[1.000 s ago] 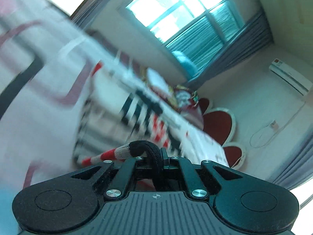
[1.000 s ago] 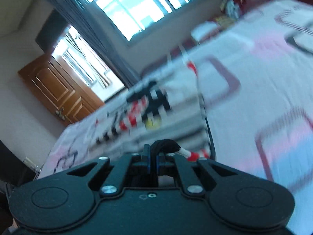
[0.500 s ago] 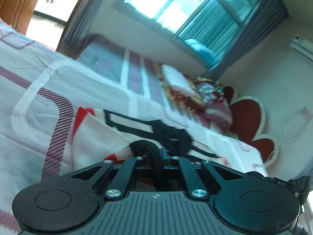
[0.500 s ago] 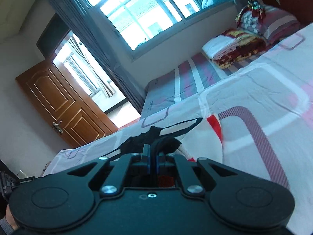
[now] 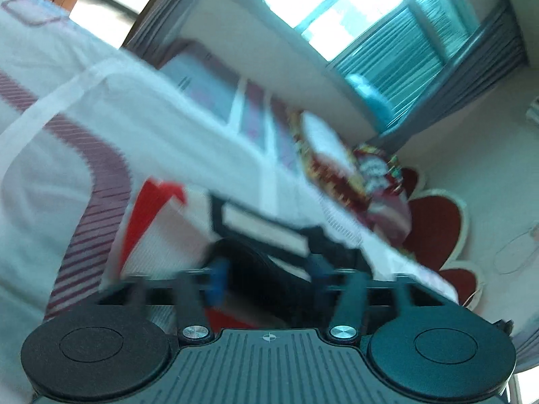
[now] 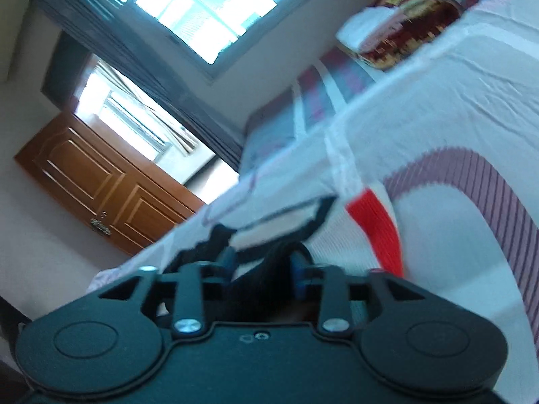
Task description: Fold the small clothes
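Note:
A small white knit garment [image 5: 158, 235] with red and black bands lies folded on the bed [image 5: 60, 107]; it also shows in the right wrist view [image 6: 350, 235]. My left gripper [image 5: 266, 279] is open, its blue-padded fingers [image 5: 215, 279] spread on either side of the garment's black cuff [image 5: 252, 269]. My right gripper [image 6: 262, 269] is open too, its fingers [image 6: 298, 276] apart around a black cuff [image 6: 266, 269]. Both views are blurred by motion.
The bed has a white sheet with maroon striped shapes. Folded blankets and pillows [image 5: 367, 181] lie at its head by red headboard pads [image 5: 434, 229]. A window [image 6: 202, 3] and a wooden door [image 6: 97, 181] are beyond the bed.
Both grippers have opened and let go of the garment's cuffs, which now lie on the bed. Both cameras have tilted and moved slightly.

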Motion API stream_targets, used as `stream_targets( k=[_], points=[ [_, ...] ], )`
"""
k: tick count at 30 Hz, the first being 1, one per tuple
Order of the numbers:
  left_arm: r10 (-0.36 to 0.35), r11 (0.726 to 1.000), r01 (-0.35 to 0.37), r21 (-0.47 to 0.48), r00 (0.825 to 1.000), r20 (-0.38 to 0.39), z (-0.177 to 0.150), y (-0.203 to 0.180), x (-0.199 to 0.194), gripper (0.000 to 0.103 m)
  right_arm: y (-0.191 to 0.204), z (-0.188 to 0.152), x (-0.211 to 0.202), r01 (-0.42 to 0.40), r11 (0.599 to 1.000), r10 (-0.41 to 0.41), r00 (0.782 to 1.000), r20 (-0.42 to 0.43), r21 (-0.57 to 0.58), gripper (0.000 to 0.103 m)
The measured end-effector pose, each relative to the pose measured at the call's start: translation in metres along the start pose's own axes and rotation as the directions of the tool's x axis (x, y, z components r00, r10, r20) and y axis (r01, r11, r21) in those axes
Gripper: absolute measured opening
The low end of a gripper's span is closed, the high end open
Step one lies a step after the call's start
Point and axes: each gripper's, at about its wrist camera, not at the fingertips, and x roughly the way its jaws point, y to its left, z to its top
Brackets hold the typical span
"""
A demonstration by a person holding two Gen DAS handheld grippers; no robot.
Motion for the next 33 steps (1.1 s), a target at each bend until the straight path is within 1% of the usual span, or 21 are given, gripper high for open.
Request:
stream_targets(
  k=[1,2,3,4,5,7,9,13,14,15,16,18,19,20,21,22,23,25,28,31,33],
  points=[
    [-0.011,1.0,0.011,-0.006,1.0,0.007,0.002,0.0,0.001,0.068,0.003,0.0,-0.001,0.007,1.0,-0.007,1.0,0.024,-0.014,0.067],
    [-0.016,1.0,0.016,-0.001,1.0,0.017,0.004,-0.001,0.001,0.068,0.004,0.001,-0.004,0.027,0.999,-0.026,0.998,0.054,-0.024,0.074],
    [-0.01,1.0,0.01,0.016,1.0,0.025,0.007,-0.002,-0.001,0.068,0.005,0.001,-0.007,0.038,0.999,-0.036,0.996,0.078,-0.028,0.073],
    [0.015,0.998,-0.016,0.055,1.0,0.027,0.009,-0.006,-0.002,0.068,0.005,0.002,-0.008,0.038,0.999,-0.036,0.995,0.089,-0.03,0.069],
    [0.059,0.989,-0.061,0.134,0.998,0.019,0.01,-0.013,-0.001,0.068,0.005,0.003,-0.009,0.039,0.999,-0.036,0.995,0.091,-0.034,0.067],
    [0.134,0.952,-0.128,0.278,0.991,-0.001,0.011,-0.026,0.005,0.068,0.007,0.003,-0.012,0.038,0.997,-0.032,0.996,0.086,-0.07,0.06],
    [0.197,0.911,-0.171,0.375,0.98,-0.033,0.012,-0.035,0.015,0.068,0.016,0.003,-0.011,0.077,0.987,-0.068,0.996,0.063,-0.145,0.058],
    [0.287,0.831,-0.21,0.515,0.955,-0.074,0.008,-0.047,0.035,0.065,0.035,0.001,0.001,0.155,0.946,-0.155,0.988,0.021,-0.283,0.052],
    [0.304,0.811,-0.219,0.542,0.95,-0.071,0.005,-0.05,0.037,0.062,0.039,-0.001,0.005,0.168,0.934,-0.174,0.985,0.008,-0.315,0.052],
    [0.319,0.792,-0.229,0.567,0.946,-0.064,0.003,-0.054,0.039,0.055,0.044,-0.003,0.01,0.188,0.919,-0.202,0.979,-0.006,-0.347,0.05],
    [0.324,0.783,-0.232,0.577,0.944,-0.061,0.002,-0.056,0.039,0.048,0.05,-0.005,0.018,0.209,0.9,-0.234,0.972,-0.021,-0.382,0.046],
    [0.324,0.774,-0.225,0.592,0.944,-0.065,0.0,-0.06,0.04,0.038,0.058,-0.01,0.03,0.232,0.855,-0.277,0.96,-0.032,-0.463,0.041],
    [0.325,0.773,-0.221,0.595,0.943,-0.071,0.0,-0.061,0.041,0.037,0.064,-0.015,0.033,0.241,0.831,-0.296,0.955,-0.033,-0.502,0.026],
    [0.325,0.773,-0.22,0.595,0.943,-0.073,0.001,-0.061,0.039,0.031,0.069,-0.019,0.038,0.246,0.805,-0.314,0.949,-0.037,-0.54,0.015],
    [0.321,0.775,-0.22,0.592,0.945,-0.069,0.003,-0.062,0.036,0.019,0.073,-0.022,0.042,0.253,0.784,-0.334,0.942,-0.041,-0.568,0.006],
    [0.309,0.778,-0.222,0.588,0.95,-0.05,0.003,-0.062,0.031,0.014,0.079,-0.027,0.042,0.258,0.762,-0.344,0.939,-0.033,-0.594,0.006],
    [0.297,0.78,-0.23,0.582,0.955,-0.021,0.003,-0.062,0.025,0.004,0.083,-0.031,0.041,0.262,0.742,-0.342,0.94,-0.013,-0.617,0.006],
    [0.277,0.782,-0.267,0.563,0.958,0.071,0.001,-0.061,0.012,0.004,0.089,-0.037,0.037,0.289,0.717,-0.343,0.939,0.04,-0.635,0.005],
    [0.257,0.803,-0.315,0.506,0.949,0.182,-0.001,-0.054,-0.003,0.004,0.088,-0.03,0.027,0.329,0.72,-0.316,0.939,0.133,-0.611,0.005],
    [0.253,0.797,-0.339,0.5,0.939,0.233,-0.004,-0.053,-0.004,0.004,0.087,-0.025,0.02,0.371,0.725,-0.309,0.928,0.208,-0.58,0.005],
    [0.285,0.782,-0.367,0.504,0.929,0.235,-0.003,-0.055,0.002,0.004,0.086,-0.022,0.021,0.39,0.725,-0.306,0.921,0.241,-0.568,0.005]
  ],
)
